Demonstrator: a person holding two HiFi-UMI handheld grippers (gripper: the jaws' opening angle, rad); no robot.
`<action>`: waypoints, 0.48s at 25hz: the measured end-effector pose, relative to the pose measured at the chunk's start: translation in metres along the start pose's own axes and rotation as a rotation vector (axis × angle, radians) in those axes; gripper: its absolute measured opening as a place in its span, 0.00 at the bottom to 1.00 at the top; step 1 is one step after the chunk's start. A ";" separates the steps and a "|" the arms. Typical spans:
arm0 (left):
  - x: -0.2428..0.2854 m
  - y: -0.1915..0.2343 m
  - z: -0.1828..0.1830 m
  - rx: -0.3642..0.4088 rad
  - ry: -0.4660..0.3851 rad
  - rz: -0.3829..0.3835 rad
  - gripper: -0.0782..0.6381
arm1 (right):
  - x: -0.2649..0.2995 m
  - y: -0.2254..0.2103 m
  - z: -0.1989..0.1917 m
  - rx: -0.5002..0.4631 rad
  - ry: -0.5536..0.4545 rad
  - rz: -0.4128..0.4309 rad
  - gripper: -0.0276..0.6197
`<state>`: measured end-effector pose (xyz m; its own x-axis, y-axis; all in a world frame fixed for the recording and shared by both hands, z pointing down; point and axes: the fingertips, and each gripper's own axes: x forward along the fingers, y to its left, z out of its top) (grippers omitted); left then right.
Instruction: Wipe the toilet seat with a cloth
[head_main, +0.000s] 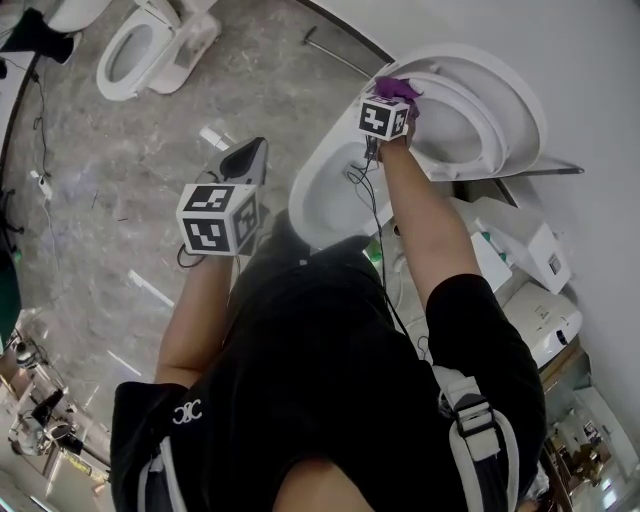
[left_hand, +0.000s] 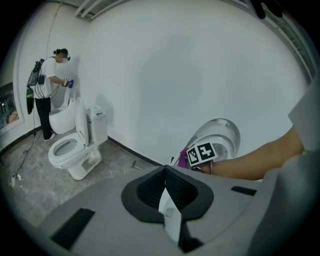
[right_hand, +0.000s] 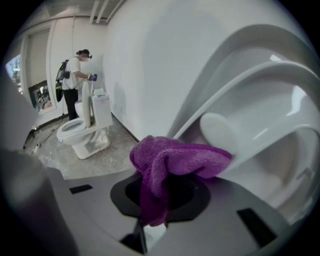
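Note:
A white toilet stands by the wall, bowl (head_main: 325, 195) open, its seat (head_main: 478, 128) and lid (head_main: 522, 100) raised. My right gripper (head_main: 399, 100) is shut on a purple cloth (head_main: 396, 87) and holds it against the raised seat's left edge. In the right gripper view the cloth (right_hand: 172, 160) bunches over the jaws and touches the seat (right_hand: 260, 90) beside a round bumper (right_hand: 220, 132). My left gripper (head_main: 250, 152) hangs shut and empty over the floor, left of the bowl. From the left gripper (left_hand: 165, 175) view, the cloth (left_hand: 182, 158) and seat (left_hand: 222, 137) lie ahead.
A second toilet (head_main: 140, 50) stands at the far left with its seat down, and a person (left_hand: 47, 95) works at a third one beyond it. Cables (head_main: 40, 180) trail over the grey floor. White units (head_main: 520, 245) crowd the wall right of my toilet.

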<state>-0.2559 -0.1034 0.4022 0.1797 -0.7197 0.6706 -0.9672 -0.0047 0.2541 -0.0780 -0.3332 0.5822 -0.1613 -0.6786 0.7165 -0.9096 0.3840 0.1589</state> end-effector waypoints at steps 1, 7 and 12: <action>0.004 0.001 -0.004 -0.001 0.010 -0.004 0.11 | 0.005 0.003 -0.006 -0.031 0.008 0.003 0.14; 0.026 0.016 -0.023 0.000 0.058 -0.021 0.11 | 0.039 0.020 -0.036 -0.113 0.062 0.024 0.14; 0.046 0.010 -0.052 0.039 0.135 -0.079 0.11 | 0.062 0.032 -0.060 -0.129 0.061 0.026 0.14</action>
<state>-0.2477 -0.1003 0.4718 0.2759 -0.6160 0.7379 -0.9547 -0.0869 0.2845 -0.0946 -0.3260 0.6725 -0.1573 -0.6292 0.7612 -0.8479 0.4812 0.2226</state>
